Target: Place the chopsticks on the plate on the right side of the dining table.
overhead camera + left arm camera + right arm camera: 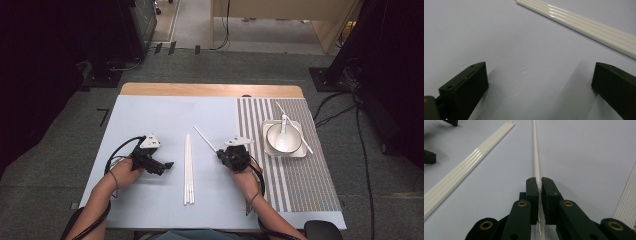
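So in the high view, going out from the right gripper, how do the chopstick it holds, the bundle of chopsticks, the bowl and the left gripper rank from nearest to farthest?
From the right gripper:
1. Held chopstick, clamped between its jaws, pointing up-left.
2. Bundle of chopsticks, on the blue mat just to its left.
3. Bowl, with a spoon in it, on the square plate over on the right.
4. Left gripper, beyond the bundle, jaws open.

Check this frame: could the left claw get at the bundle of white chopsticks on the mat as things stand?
Probably yes. The left claw is open and empty, aimed toward the bundle of white chopsticks, with bare blue mat between them. The right claw, shut on a single chopstick, stays on the bundle's far side.
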Demonstrator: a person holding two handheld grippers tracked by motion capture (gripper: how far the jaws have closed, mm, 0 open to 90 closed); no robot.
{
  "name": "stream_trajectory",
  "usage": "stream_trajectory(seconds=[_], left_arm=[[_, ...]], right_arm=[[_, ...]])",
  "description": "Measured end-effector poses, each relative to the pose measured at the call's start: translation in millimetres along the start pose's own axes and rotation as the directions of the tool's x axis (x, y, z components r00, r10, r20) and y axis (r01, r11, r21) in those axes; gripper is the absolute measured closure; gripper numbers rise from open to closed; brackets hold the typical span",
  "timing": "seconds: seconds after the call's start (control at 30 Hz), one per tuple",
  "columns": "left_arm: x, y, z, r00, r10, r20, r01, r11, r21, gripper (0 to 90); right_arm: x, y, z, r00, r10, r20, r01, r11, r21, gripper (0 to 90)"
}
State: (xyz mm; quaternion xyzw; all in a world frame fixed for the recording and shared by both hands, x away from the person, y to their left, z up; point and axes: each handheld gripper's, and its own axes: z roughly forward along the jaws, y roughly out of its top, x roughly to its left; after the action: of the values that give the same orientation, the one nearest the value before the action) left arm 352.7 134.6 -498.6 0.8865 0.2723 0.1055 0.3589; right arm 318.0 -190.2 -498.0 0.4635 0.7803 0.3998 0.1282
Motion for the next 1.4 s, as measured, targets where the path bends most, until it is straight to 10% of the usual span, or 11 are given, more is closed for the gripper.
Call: stream_trajectory(seconds=[0.43,1.4], left_arm=[[0.0,0.0,0.1,1.0000,-0.001,0.001,0.001,1.0000,-0.002,0.3],[0.0,0.1,0.1,1.0000,0.000,0.000,0.000,1.0000,0.000,0.3]], right_arm=[[-14.1,9.7,2.6,0.9930,0.099,-0.064,-0.099,0.995,0.008,85.1],[-33.6,32.0,-17.4,0.9968,0.074,-0.030,-0.075,0.997,-0.020,85.1]])
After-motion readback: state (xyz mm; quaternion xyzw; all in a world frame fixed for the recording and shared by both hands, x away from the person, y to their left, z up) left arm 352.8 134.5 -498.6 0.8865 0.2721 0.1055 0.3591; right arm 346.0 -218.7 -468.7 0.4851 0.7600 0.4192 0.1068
